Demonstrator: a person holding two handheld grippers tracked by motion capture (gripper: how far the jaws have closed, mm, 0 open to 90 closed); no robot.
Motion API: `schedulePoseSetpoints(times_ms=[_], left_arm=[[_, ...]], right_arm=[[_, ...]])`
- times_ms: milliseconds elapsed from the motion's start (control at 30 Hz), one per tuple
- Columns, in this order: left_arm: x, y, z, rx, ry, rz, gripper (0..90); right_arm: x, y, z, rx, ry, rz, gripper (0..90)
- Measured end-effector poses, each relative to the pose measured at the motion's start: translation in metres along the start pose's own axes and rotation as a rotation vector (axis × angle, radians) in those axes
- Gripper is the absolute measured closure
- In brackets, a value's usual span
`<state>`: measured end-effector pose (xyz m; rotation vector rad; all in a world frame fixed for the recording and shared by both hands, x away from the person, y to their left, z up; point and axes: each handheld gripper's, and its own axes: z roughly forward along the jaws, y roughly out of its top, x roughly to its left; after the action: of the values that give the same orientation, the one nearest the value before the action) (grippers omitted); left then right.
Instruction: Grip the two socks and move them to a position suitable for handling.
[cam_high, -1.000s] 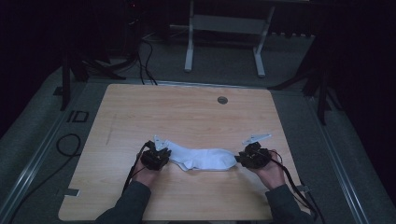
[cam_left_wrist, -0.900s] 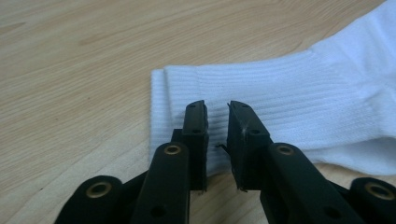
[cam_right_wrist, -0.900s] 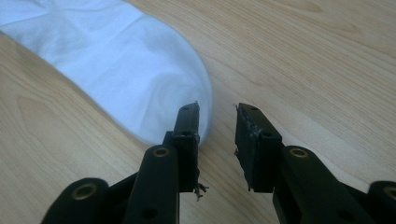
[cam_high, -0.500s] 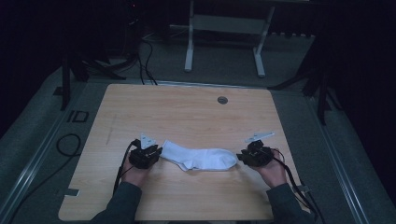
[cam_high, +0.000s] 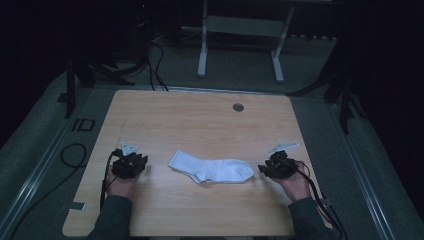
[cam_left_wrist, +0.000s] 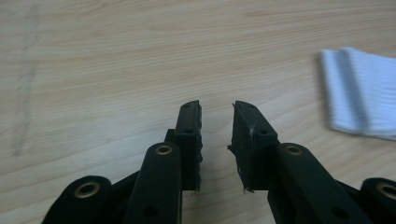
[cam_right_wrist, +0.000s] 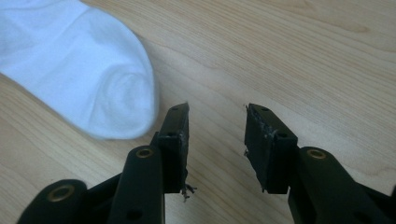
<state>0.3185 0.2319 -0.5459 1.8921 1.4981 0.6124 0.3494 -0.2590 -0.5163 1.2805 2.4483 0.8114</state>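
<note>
The white cotton ankle sock (cam_high: 211, 168) lies flat on the light wooden tabletop (cam_high: 200, 120), between the two claws and held by neither. Its ribbed cuff end points toward the left claw, its rounded toe toward the right claw.

Left black two-jaw gripper (cam_high: 131, 165): it rests low over the table in the person's left hand (cam_high: 119, 186). The jaws stand slightly apart and have just been opening; nothing is between them, only bare wood. In the left gripper view (cam_left_wrist: 217, 135) the sock's ribbed cuff (cam_left_wrist: 362, 91) lies ahead and off to the right of the jaws, clear of the pads and not touching them. From the high view, the cuff sits near this claw with a strip of bare table separating the two.

Right black two-jaw gripper (cam_high: 276, 166): it is held in the person's right hand (cam_high: 296, 184), low over the table. The jaws are spread wider than the left pair and have just been opening; nothing is between them. In the right gripper view (cam_right_wrist: 217, 140) the sock's toe (cam_right_wrist: 88, 77) lies just beside the left-hand jaw, ahead of it and to its left, outside the gap. Whether the toe touches that jaw cannot be told.
</note>
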Motion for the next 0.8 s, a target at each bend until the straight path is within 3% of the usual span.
schedulePoseSetpoints(times_ms=[167, 800], left_arm=[[0.0059, -0.0009, 0.0014, 0.003, 0.015, -0.01, 72.3], [0.0057, -0.0011, 0.0033, -0.001, 0.023, -0.006, 72.3]], right_arm=[[-0.0018, -0.0014, 0.0012, 0.002, -0.007, 0.002, 58.6], [-0.0016, -0.0037, 0.0041, 0.011, -0.004, 0.001, 57.9]])
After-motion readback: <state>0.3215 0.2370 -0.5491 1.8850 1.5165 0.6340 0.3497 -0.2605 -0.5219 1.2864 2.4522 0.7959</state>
